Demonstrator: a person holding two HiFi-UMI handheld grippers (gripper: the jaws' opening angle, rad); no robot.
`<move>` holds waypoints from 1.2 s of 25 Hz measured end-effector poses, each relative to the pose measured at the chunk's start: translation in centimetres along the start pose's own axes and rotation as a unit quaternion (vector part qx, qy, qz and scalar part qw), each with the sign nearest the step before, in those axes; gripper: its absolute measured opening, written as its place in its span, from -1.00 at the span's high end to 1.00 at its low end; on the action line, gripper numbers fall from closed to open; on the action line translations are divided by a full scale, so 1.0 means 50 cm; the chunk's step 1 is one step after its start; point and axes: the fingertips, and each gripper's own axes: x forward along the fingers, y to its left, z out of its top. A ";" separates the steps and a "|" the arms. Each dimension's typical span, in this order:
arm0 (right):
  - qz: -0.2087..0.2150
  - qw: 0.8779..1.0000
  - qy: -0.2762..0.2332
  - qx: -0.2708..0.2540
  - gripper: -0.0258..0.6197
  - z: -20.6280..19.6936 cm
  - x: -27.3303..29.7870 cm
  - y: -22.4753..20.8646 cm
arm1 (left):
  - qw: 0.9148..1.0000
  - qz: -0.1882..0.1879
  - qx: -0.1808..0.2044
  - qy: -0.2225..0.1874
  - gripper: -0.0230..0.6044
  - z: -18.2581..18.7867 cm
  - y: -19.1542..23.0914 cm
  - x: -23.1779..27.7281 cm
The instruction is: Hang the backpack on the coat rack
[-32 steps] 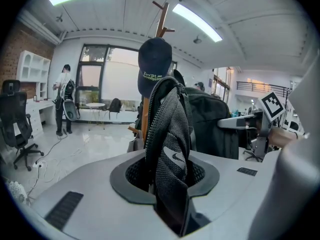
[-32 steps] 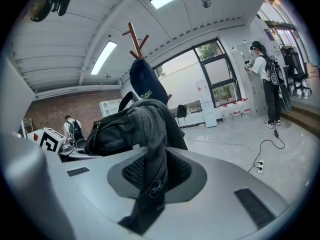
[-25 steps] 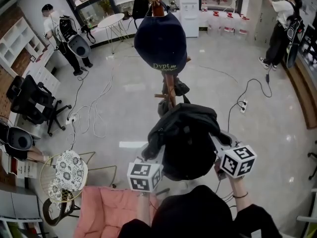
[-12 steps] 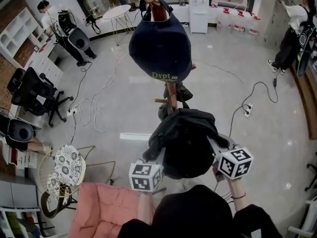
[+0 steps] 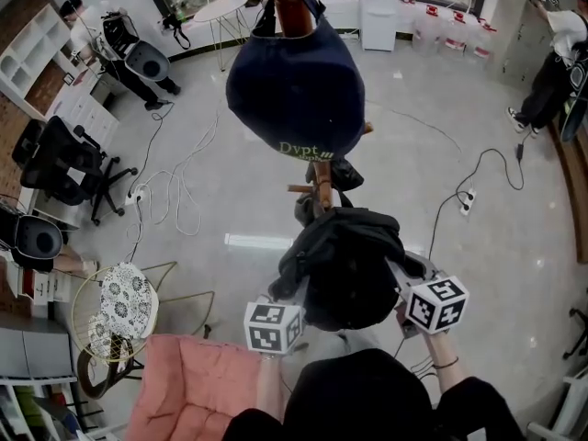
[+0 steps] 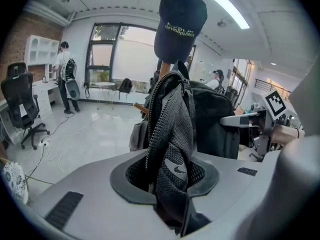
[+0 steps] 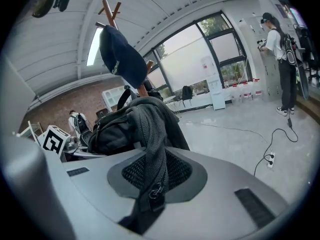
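**A:** why both grippers on the backpack [image 5: 347,265]?

**B:** one strap each, imo. Left gripper [image 6: 170,201] is clamped on a mesh strap [image 6: 172,154], and right gripper [image 7: 150,196] pinches the other strap [image 7: 152,154] near its buckle. Prob splits the weight and keeps it from swinging.

**A:** and where's the backpack rn?

**B:** in the air, right up against the rack [image 5: 319,177] pole, below the cap [image 5: 294,85]. Not on a peg yet afaict, so it needs lining up w/ one.
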 end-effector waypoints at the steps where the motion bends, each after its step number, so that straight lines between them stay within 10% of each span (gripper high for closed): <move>1: -0.001 1.000 0.003 -0.002 0.77 -0.003 0.010 -0.005 | 1.000 0.000 0.001 0.004 0.52 -0.004 0.005 0.010; 30: -0.020 1.000 0.018 -0.008 0.77 -0.065 0.162 -0.101 | 0.999 0.010 -0.019 0.039 0.51 -0.072 0.089 0.183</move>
